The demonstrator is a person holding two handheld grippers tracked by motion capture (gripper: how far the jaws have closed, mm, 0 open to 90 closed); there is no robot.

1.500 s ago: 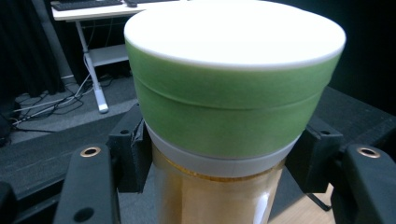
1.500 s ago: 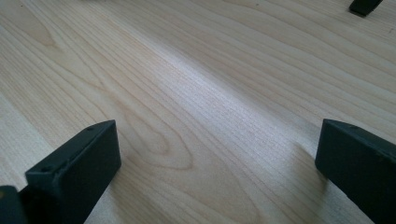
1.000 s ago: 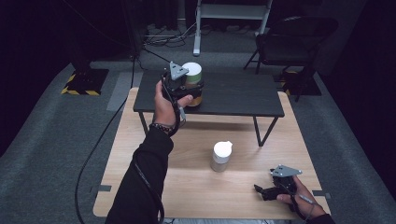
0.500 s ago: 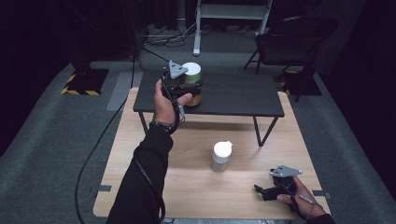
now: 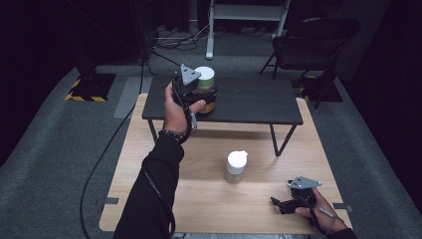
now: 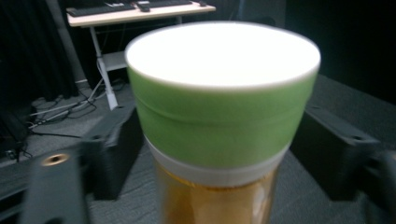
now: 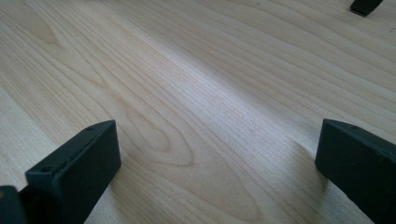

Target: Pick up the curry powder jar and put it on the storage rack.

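**Tip-over risk at release**

Jar [image 6: 219, 140] is seen standing on the dark counter [image 5: 259, 102], between the left claw [image 5: 201, 97] jaws, which have just been opening and stand clear. A careless withdrawal could topple it. Right claw [image 5: 278, 204] rests apart, empty.

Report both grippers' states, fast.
Left gripper: jaws have just been opening, now apart on either side of the green-lidded jar, no longer pressing it.
Right gripper: open, nothing between the jaws, low over the wooden table.
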